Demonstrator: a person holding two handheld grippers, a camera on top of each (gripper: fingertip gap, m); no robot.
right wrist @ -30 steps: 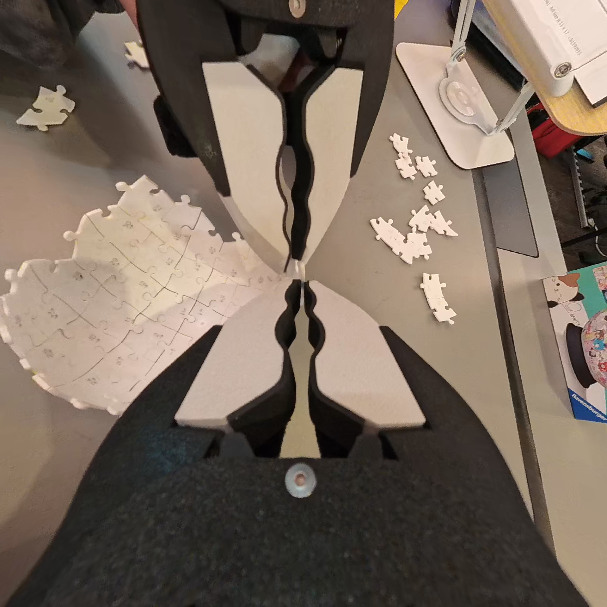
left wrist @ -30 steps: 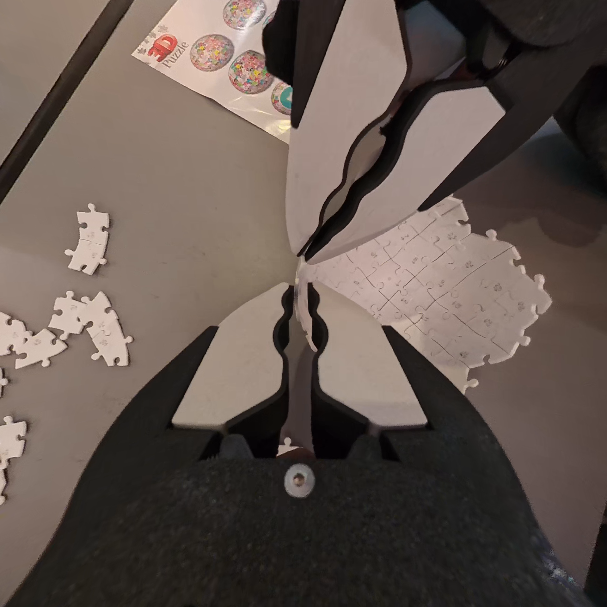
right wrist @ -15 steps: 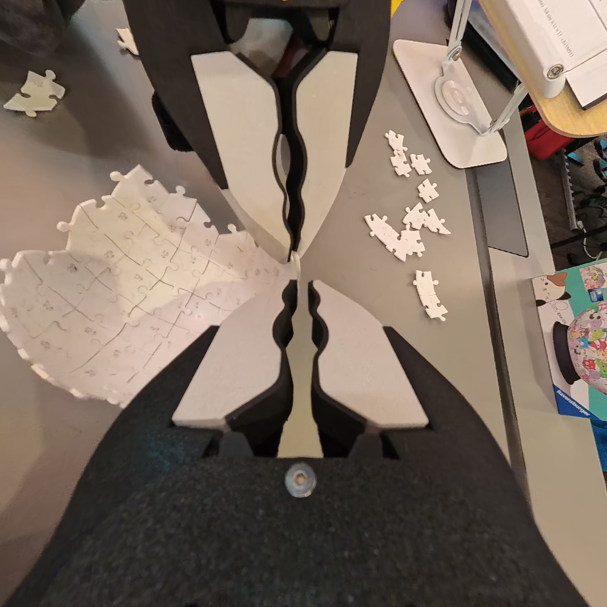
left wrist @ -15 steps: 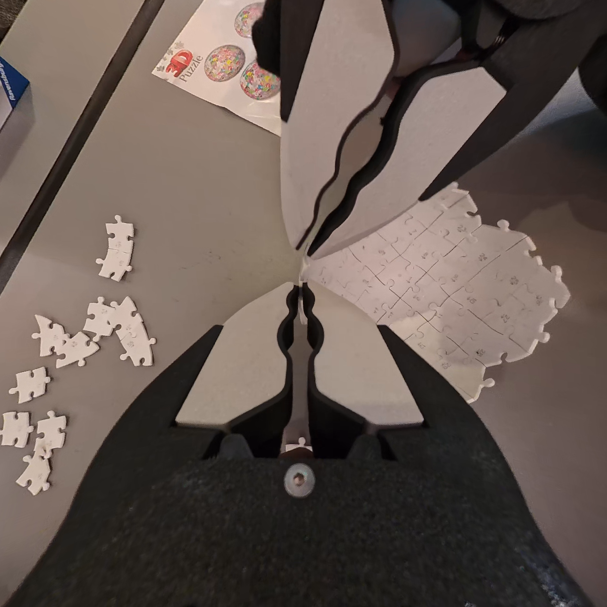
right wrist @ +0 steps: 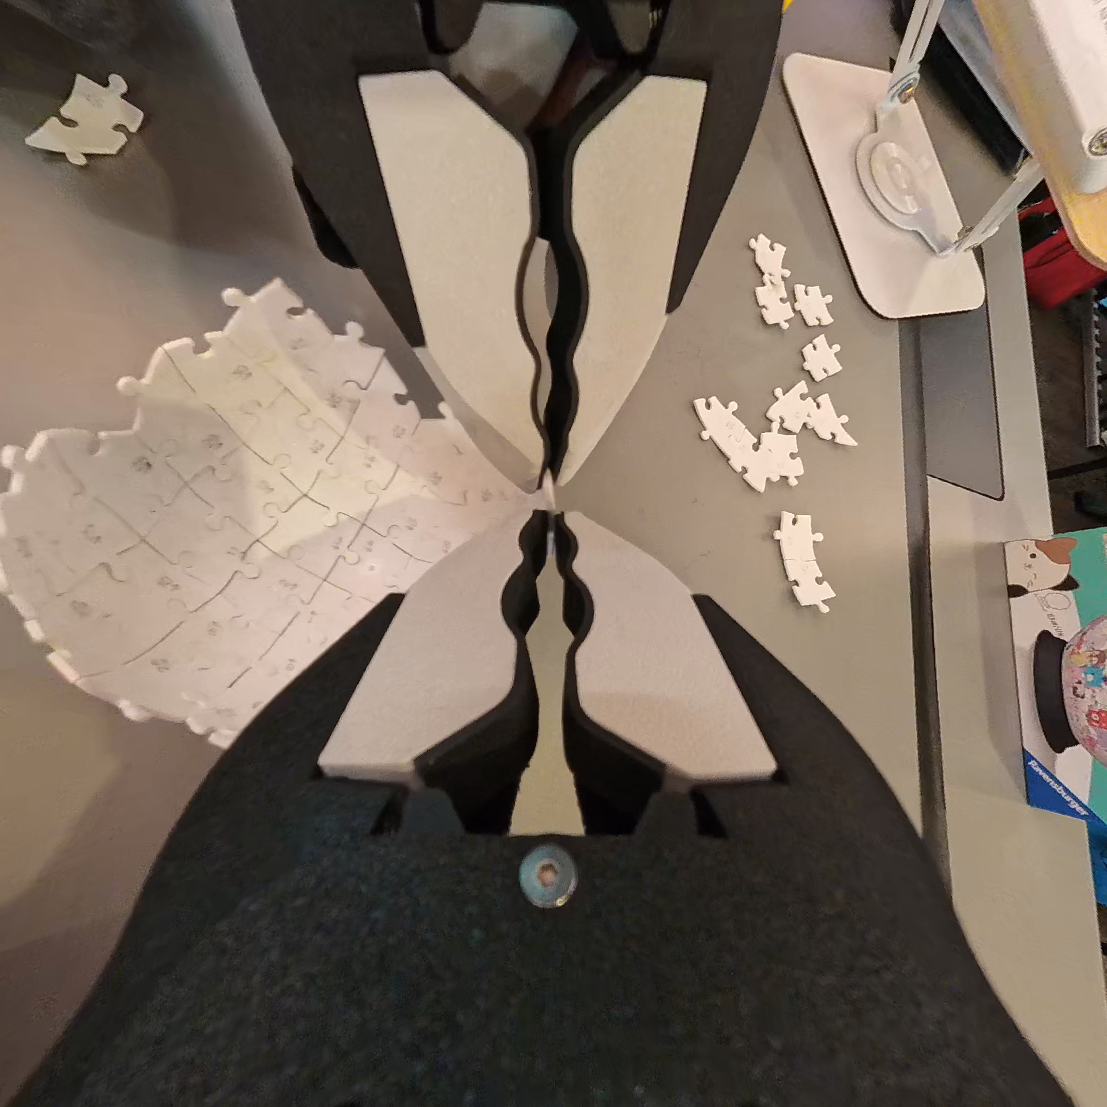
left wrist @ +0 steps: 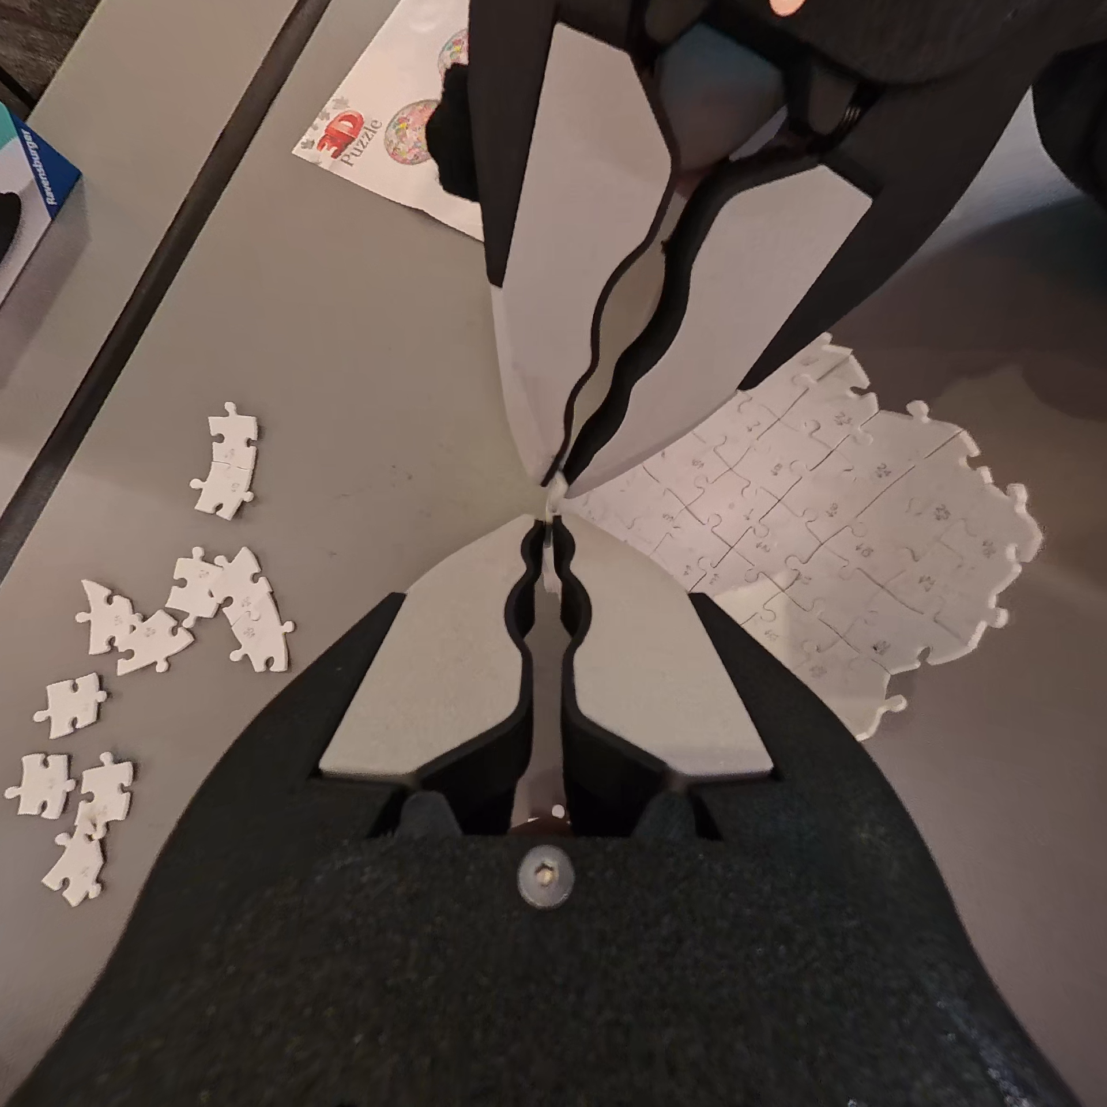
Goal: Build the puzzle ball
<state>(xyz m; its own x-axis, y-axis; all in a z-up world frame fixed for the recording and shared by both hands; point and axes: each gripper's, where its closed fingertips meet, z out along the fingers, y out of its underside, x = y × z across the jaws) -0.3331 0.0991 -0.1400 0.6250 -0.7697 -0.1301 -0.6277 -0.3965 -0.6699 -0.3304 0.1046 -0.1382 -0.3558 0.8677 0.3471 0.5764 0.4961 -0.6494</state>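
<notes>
A curved white shell of joined puzzle pieces [left wrist: 838, 539] lies on the grey table; it also shows in the right wrist view [right wrist: 209, 509]. My left gripper [left wrist: 546, 530] and right gripper [right wrist: 548, 518] meet tip to tip just above the shell's pointed rim. Both are shut on a thin white puzzle piece [left wrist: 556, 494], seen edge-on between the tips [right wrist: 548, 488]. I cannot tell whether this piece is joined to the shell. The right gripper [left wrist: 554, 479] comes in from the top of the left wrist view, and the left gripper [right wrist: 550, 473] from the top of the right wrist view.
Several loose white pieces [left wrist: 227, 593] lie left of the grippers, also visible in the right wrist view [right wrist: 773, 431]. One piece [right wrist: 87, 120] lies apart. A printed leaflet [left wrist: 371, 138], the puzzle box [right wrist: 1054, 659] and a white lamp base [right wrist: 886, 180] stand around. A dark seam [left wrist: 150, 269] crosses the table. Less than 4 cm separates the two grippers' tips.
The right gripper's jaws were slightly apart half a second ago and have closed on the white piece. Both grippers have shifted a little over the table, keeping tip to tip.
</notes>
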